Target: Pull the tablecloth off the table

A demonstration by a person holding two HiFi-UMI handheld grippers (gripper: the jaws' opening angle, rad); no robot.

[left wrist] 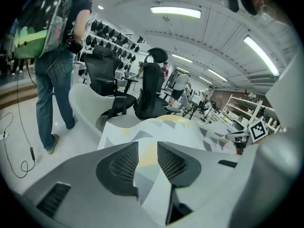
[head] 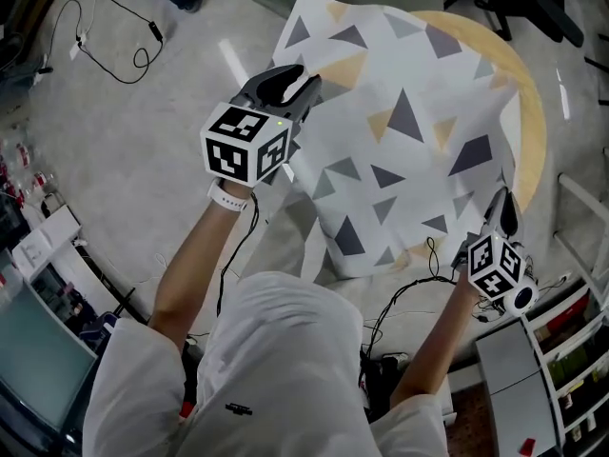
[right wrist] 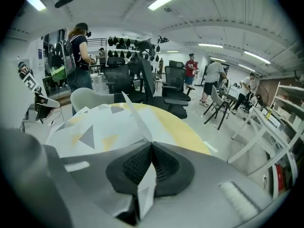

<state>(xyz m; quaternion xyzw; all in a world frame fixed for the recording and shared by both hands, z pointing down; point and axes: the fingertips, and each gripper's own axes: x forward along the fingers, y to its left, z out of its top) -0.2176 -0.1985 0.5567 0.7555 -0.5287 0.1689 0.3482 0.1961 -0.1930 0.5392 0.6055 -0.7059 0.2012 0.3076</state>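
A white tablecloth [head: 400, 131] with grey and yellow triangles lies rumpled over a round wooden table [head: 528, 112]. Its near edge hangs off the table toward me. My left gripper [head: 290, 79] is at the cloth's left edge. In the left gripper view its jaws [left wrist: 147, 148] stand apart, with a fold of the tablecloth [left wrist: 156, 127] lying loose in the gap and neither pad pressing on it. My right gripper [head: 504, 203] is at the cloth's near right corner. In the right gripper view it [right wrist: 152, 148] is shut on a pinched fold of the tablecloth [right wrist: 99, 127].
Black cables [head: 114, 36] trail on the floor at far left, and more cables [head: 400, 303] lie by my feet. Shelving [head: 561, 350] stands at the right. A person with a backpack [left wrist: 52, 56], a white chair [left wrist: 88, 103] and black office chairs [left wrist: 152, 89] stand beyond the table.
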